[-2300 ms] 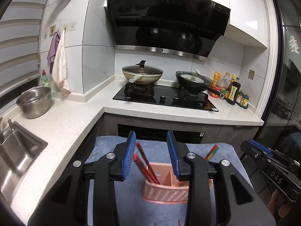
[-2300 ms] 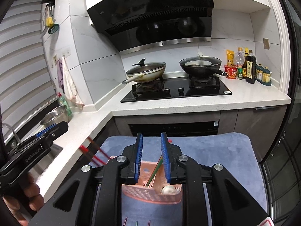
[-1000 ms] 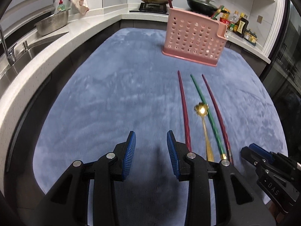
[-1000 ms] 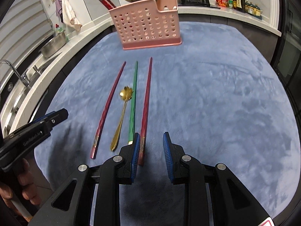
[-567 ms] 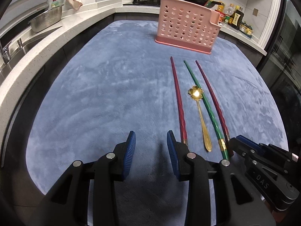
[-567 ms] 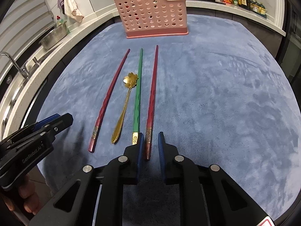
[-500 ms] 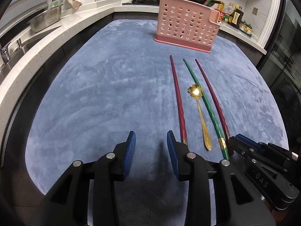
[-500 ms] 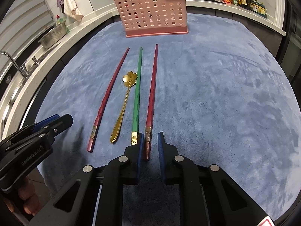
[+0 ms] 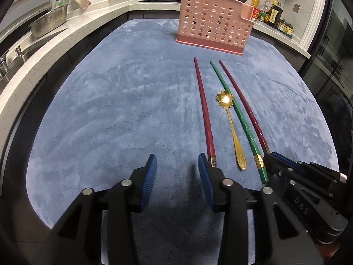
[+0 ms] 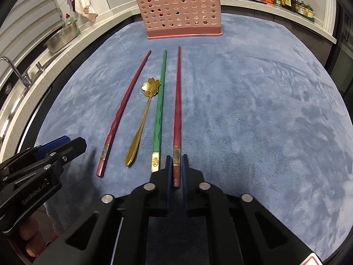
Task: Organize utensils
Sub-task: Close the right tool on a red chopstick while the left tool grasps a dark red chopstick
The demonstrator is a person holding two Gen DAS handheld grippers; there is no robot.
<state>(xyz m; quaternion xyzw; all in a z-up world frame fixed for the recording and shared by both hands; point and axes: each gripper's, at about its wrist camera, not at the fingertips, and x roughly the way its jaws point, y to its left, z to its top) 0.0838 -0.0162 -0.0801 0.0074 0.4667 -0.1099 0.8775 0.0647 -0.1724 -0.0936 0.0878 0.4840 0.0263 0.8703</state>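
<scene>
Left wrist view: a blue plush mat [image 9: 123, 110] covers the work surface, ringed by a pale speckled kitchen counter [image 9: 44, 50]. The pink perforated utensil holder [image 9: 213, 33] stands upright at the mat's far end. In front of the holder lie a dark red chopstick [image 9: 204, 112], a gold flower-bowled spoon [image 9: 231, 128], a green chopstick [image 9: 239, 119] and a second red chopstick [image 9: 245, 108], roughly parallel. The left gripper [image 9: 177, 165] hovers over bare mat, jaws opening with nothing between them.

Right wrist view: the right gripper [image 10: 176, 165] is clenched on the banded near end of the red chopstick [image 10: 177, 101] lying farthest right of the holder [image 10: 181, 11]. Left of the holder, a steel colander [image 10: 60, 38] and faucet [image 10: 13, 68] sit at the counter. Stove pans show behind the holder.
</scene>
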